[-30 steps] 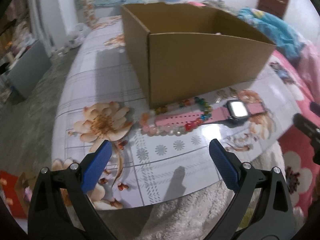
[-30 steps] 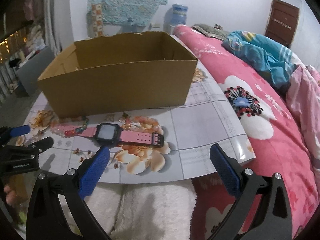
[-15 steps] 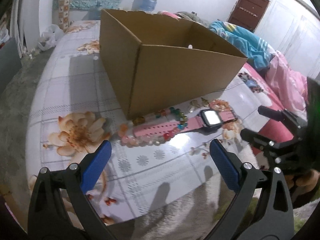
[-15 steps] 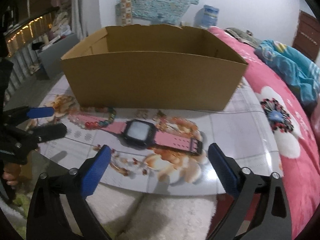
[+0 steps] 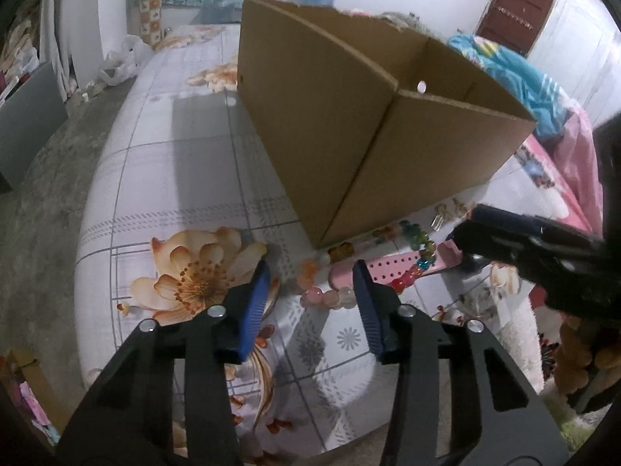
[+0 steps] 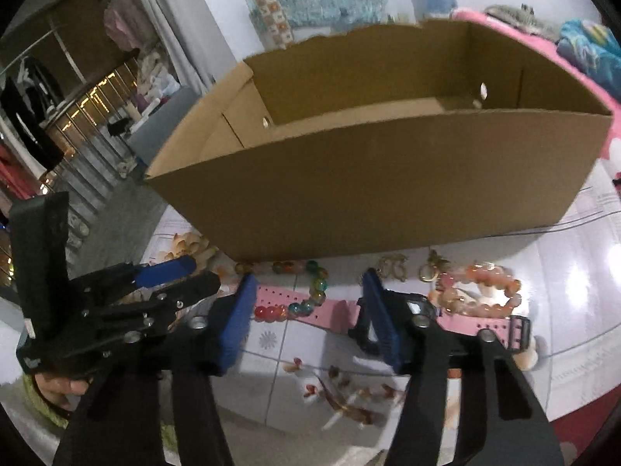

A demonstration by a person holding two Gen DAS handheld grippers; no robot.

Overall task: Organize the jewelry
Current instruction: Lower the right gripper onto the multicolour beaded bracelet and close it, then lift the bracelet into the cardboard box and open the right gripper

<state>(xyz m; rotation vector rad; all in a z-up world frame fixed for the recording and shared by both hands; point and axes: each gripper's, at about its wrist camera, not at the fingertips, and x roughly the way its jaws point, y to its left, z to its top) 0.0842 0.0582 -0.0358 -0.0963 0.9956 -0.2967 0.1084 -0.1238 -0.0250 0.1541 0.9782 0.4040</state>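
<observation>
**Both jaws low over the jewelry in front of the box**

Now I had my left gripper [image 5: 310,291] hovering over the near end of the pale pink beaded bracelet [image 5: 330,297], its blue-padded jaws spread with nothing between them. That bracelet lay on the floral-printed glossy worktop [image 5: 186,178], partly crossing the pink perforated watch strap [image 5: 388,266]. A multicoloured glass-bead bracelet [image 6: 314,291] sat draped over the same strap, just in front of the open brown cardboard box [image 6: 380,194].

My right gripper [image 6: 310,303] was down over the pink watch, its jaws spread either side of the strap, apart from it as far as I could tell. The watch's black case [image 6: 421,306] was mostly hidden behind the right-hand finger. Beyond the case, an orange-and-pink beaded bracelet [image 6: 481,291] rested beside the buckle end of the strap, with small gold earrings [image 6: 392,266] near the box wall. Inside, the box showed only bare cardboard.
</observation>
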